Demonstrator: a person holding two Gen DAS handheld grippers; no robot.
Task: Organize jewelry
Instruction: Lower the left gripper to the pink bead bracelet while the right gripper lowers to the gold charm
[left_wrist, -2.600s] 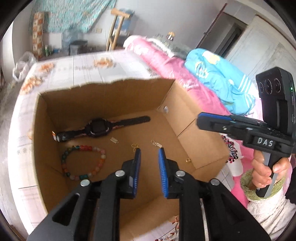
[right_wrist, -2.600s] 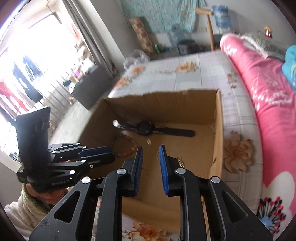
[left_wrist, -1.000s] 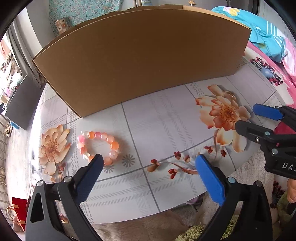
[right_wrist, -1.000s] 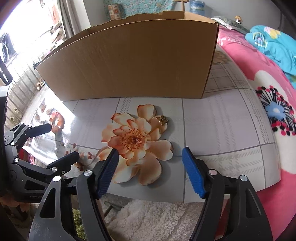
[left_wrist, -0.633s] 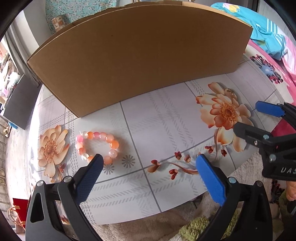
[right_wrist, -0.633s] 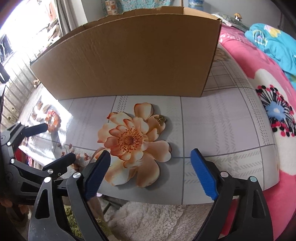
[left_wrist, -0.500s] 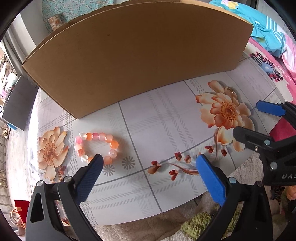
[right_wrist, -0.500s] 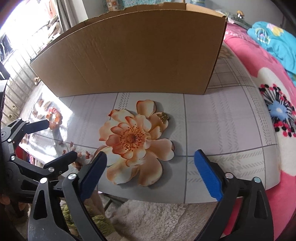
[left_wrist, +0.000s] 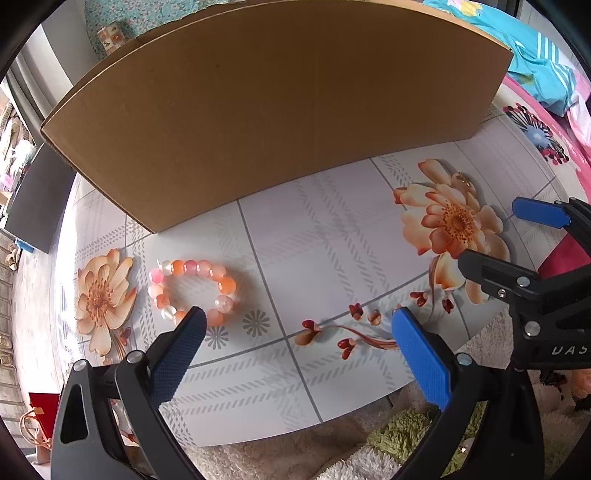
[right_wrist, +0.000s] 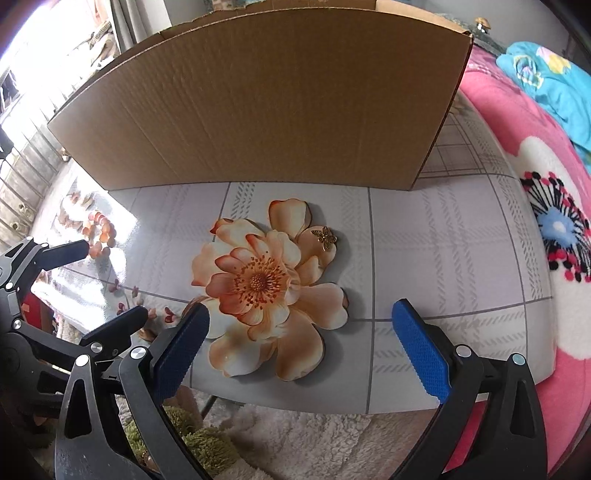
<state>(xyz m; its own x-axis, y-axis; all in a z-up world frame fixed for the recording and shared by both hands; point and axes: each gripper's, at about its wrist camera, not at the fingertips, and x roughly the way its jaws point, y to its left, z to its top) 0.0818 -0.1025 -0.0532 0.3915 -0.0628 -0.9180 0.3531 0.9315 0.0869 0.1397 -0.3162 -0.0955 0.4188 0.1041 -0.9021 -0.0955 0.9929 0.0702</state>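
Both grippers hang over the near edge of the table (left_wrist: 332, 236), angled down at it, with the cardboard box (left_wrist: 273, 96) standing just behind.

The left gripper (left_wrist: 295, 325) has its blue pads spread wide with nothing between them. Its own camera gives the clear look at the bead bracelet (left_wrist: 192, 288): a ring of orange, pink and pale beads lying flat on the tabletop, just ahead of the left pad (left_wrist: 177, 358), apart from the box wall. From the right-hand camera that same bracelet is only a small washed-out cluster in the glare at the far left.

The right gripper (right_wrist: 299, 325) has just been opening and now stands at full spread, empty. Its view catches what the other barely shows: a small gold butterfly charm (right_wrist: 325, 238) sitting on a petal of the big printed flower (right_wrist: 266, 284). In the left view the charm is a faint glint at the flower's top edge.

Count: one bracelet, one butterfly charm, one box, two grippers.

The inside of the box is hidden; only its outer wall faces us. Whether the left pad's tip touches the beads or merely overlaps them, I cannot tell. Fluffy rug (right_wrist: 295, 432) below the table edge.
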